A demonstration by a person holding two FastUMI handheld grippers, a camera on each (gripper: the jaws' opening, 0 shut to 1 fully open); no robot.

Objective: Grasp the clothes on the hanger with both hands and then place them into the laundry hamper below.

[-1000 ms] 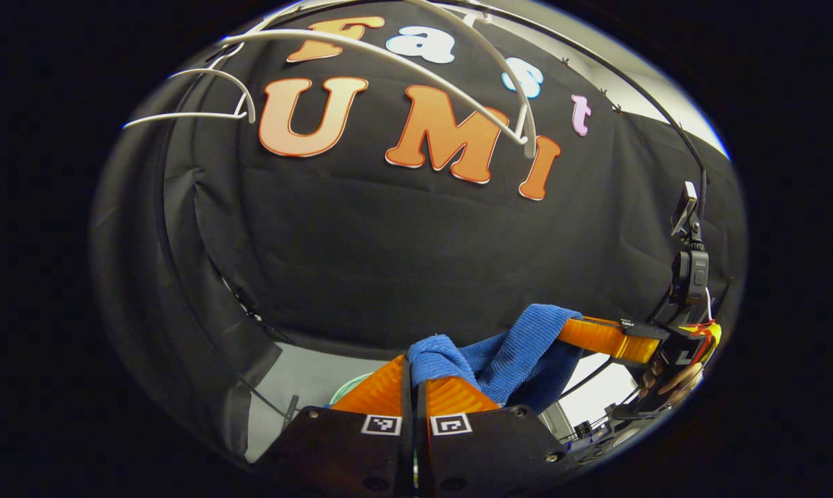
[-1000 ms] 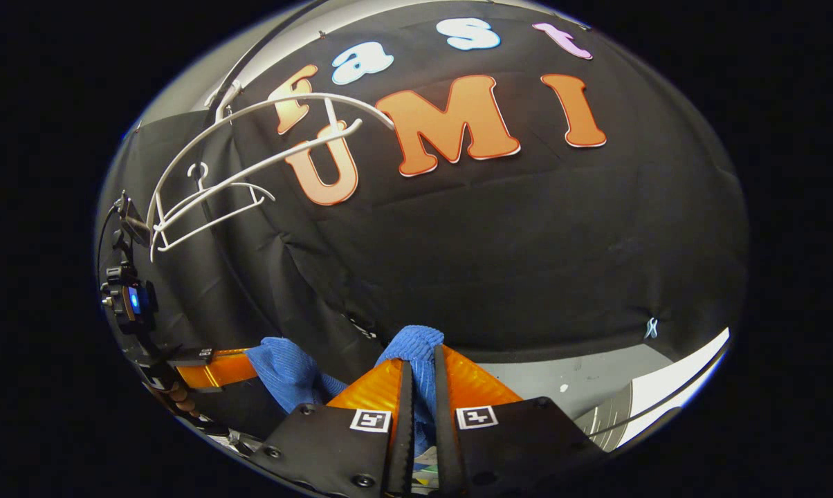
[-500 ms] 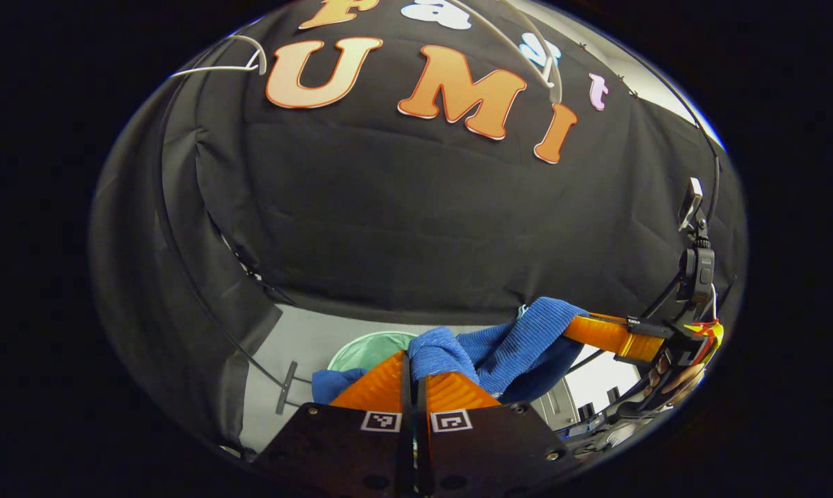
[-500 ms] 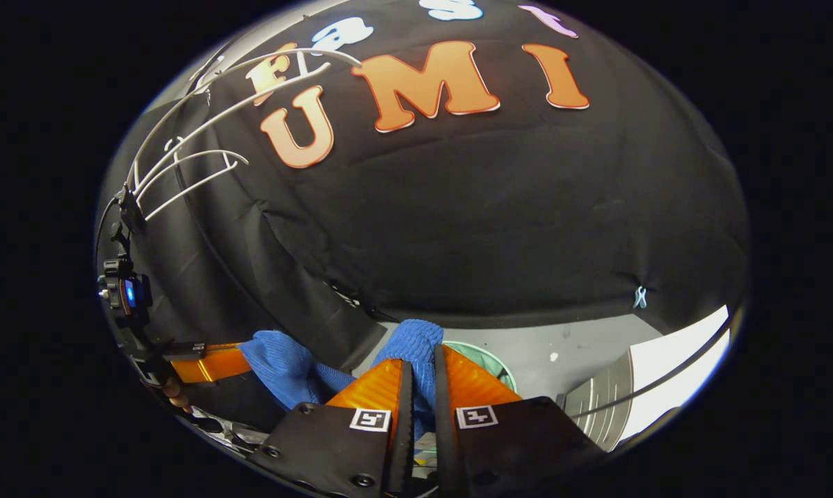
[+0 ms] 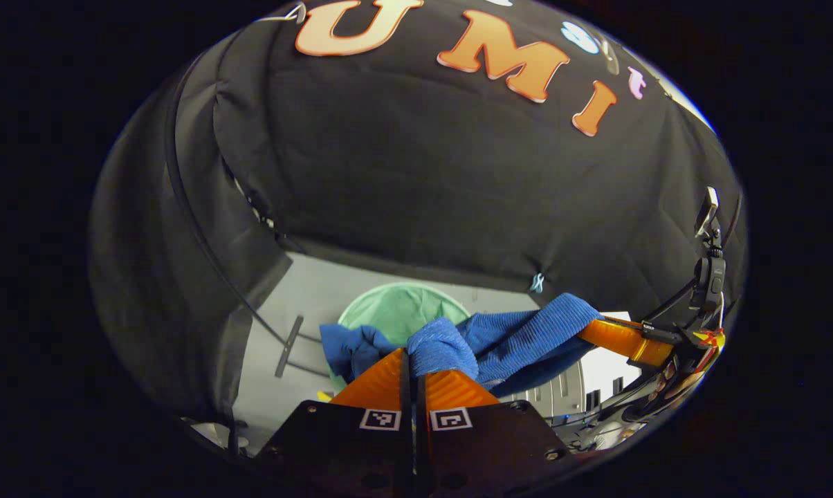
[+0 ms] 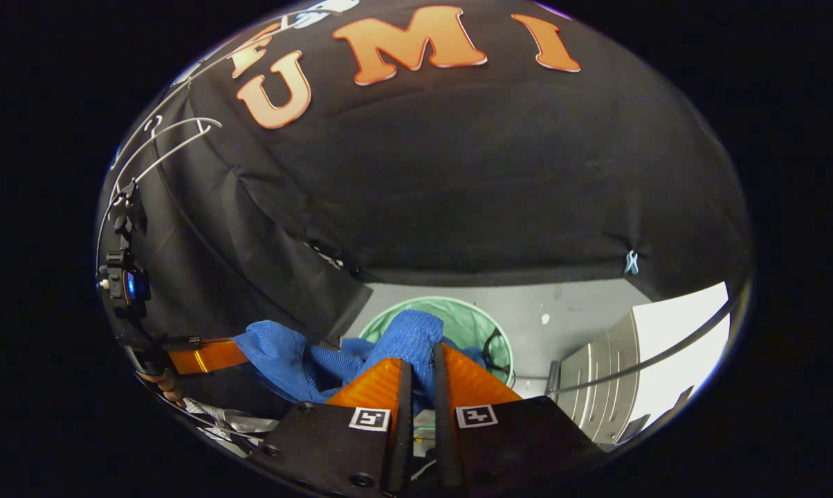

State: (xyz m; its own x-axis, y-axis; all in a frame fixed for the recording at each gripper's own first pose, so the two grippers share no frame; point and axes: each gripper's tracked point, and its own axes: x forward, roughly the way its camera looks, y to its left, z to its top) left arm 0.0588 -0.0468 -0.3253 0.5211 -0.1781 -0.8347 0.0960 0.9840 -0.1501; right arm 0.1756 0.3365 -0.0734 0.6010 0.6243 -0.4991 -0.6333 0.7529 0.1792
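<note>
Here both claws are clenched on the blue garment (image 5: 520, 332): the left gripper (image 5: 411, 356) pinches one bunched end, the right gripper (image 6: 418, 353) the other, the cloth slung between them above the green laundry hamper (image 6: 475, 325) on the grey floor (image 6: 582, 311).

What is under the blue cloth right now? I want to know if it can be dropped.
The green hamper sits on the grey floor below the blue cloth, which both grippers hold up. The cloth covers the hamper's near rim and part of its inside.
</note>
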